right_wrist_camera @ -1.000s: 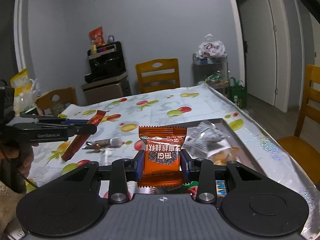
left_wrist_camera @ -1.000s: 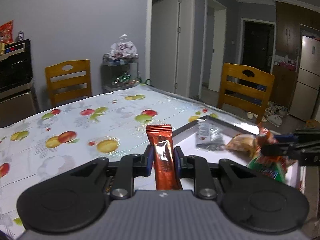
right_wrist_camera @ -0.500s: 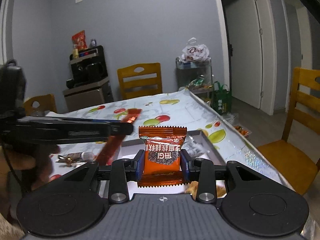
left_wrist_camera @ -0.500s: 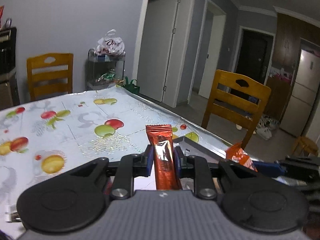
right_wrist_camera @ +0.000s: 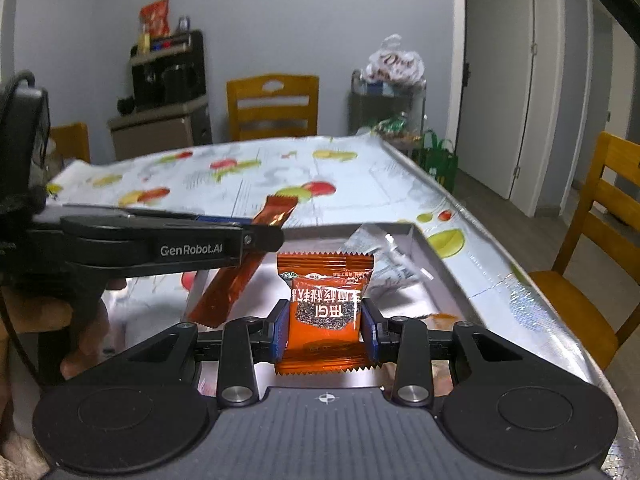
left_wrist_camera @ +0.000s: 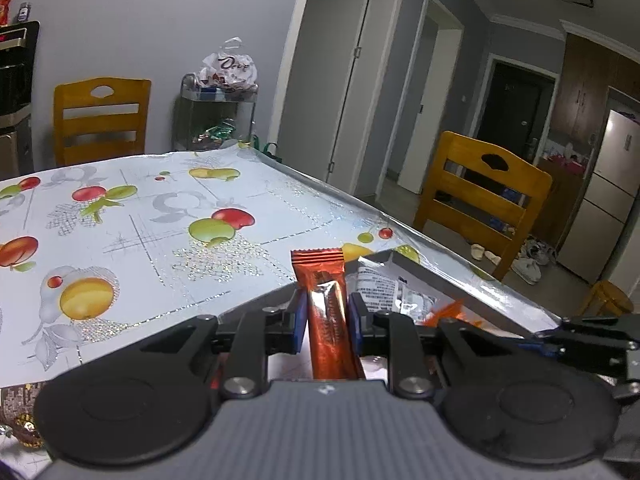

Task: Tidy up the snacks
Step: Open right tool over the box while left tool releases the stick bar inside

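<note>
Both views are dim and bluish, lit by soft indoor light that seems to come from overhead, though no lamp is clearly lit. Glare glints off the foil tablecloth (left_wrist_camera: 304, 216) and the shiny orange stick wrapper (left_wrist_camera: 330, 320), and the metal tray (right_wrist_camera: 444, 276) mirrors the room. Fisheye bending curves the door frames and darkens the corners; the right view is slightly motion-blurred, especially the far wall and the tabletop.

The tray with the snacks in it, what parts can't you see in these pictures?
- Left wrist view: the tray floor is hidden by the left tongs and their long orange bar.
- Right wrist view: the right tongs and square orange packet cover its near part.
- Silver packet: print blurred, unreadable.
</note>
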Demonstrator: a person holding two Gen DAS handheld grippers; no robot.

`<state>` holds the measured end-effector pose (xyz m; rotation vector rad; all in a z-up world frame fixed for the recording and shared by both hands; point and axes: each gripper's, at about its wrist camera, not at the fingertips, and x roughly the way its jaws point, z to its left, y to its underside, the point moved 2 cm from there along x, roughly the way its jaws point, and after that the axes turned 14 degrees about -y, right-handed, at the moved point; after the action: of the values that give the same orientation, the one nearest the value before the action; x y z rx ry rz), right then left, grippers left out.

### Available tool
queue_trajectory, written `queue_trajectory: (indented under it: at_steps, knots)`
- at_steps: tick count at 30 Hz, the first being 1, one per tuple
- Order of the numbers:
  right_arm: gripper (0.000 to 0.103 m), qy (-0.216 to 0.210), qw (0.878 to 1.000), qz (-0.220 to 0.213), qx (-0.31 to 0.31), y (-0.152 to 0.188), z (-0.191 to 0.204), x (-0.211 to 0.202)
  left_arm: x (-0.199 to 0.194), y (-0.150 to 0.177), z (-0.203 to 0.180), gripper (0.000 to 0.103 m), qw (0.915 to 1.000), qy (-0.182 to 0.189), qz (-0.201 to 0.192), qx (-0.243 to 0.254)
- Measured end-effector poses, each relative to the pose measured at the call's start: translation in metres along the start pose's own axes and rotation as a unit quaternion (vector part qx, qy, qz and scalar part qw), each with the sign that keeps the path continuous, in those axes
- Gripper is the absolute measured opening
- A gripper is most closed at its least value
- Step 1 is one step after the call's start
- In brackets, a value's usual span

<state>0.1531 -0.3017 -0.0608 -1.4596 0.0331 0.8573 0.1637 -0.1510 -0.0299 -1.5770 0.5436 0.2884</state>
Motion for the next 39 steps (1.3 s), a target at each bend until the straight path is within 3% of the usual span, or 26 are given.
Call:
queue_trajectory:
  at_steps: [10,18,30,33,37,39]
  knots:
    - [0.038,0.027,0.999,0.033,-0.017,0.000,0.008,0.007,0.010,0.005,-0.001,0.019,0.9998,0.004,0.020,0.006]
    - [0.040,0.031,0.999,0.026,-0.006,0.000,0.007,0.005,0.011,0.006,-0.002,0.019,0.9997,0.004,0.021,0.011]
    - [0.057,0.022,1.000,0.006,-0.003,0.001,0.013,-0.010,0.011,0.006,-0.002,0.019,0.9997,0.002,0.023,0.010]
    - [0.067,0.022,1.000,-0.003,0.000,0.002,0.014,-0.017,0.011,0.006,-0.001,0.020,0.9996,0.002,0.027,0.008]
    - [0.074,0.016,1.000,-0.012,0.011,0.005,0.015,-0.024,0.010,0.006,-0.001,0.026,0.9996,0.002,0.029,0.007]
    - [0.076,0.015,1.000,-0.014,0.014,0.005,0.015,-0.028,0.009,0.006,-0.002,0.049,0.9996,0.000,0.028,0.008]
